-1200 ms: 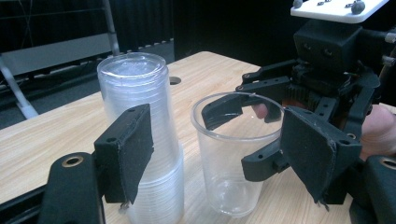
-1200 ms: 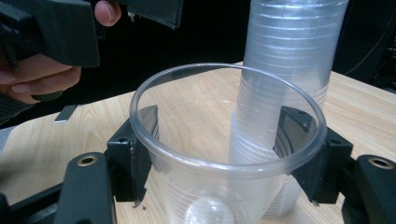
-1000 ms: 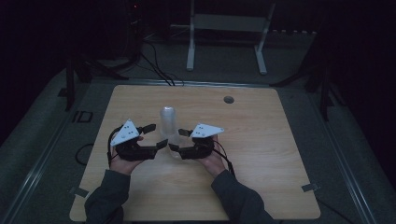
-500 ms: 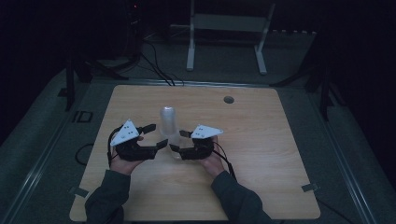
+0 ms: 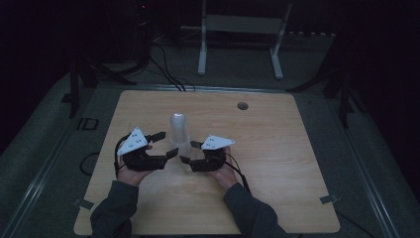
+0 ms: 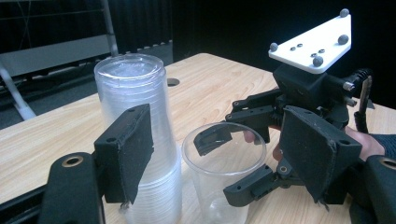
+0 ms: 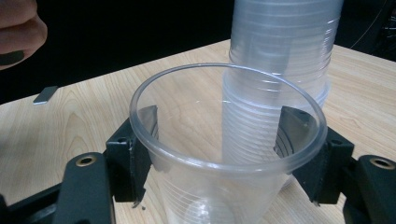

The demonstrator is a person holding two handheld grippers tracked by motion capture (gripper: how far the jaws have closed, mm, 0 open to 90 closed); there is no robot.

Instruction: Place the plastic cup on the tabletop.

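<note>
High view: an upside-down stack of clear plastic cups stands upright, long axis vertical, on the pale wooden table; the dark room around it blurs detail.

Left gripper view: the left gripper has its jaws spread, apparently gripping nothing, the stack just beside one jaw.

Right gripper view: the right gripper pinches a single clear plastic cup, mouth up, beside the stack, whose top is cut off.
</note>
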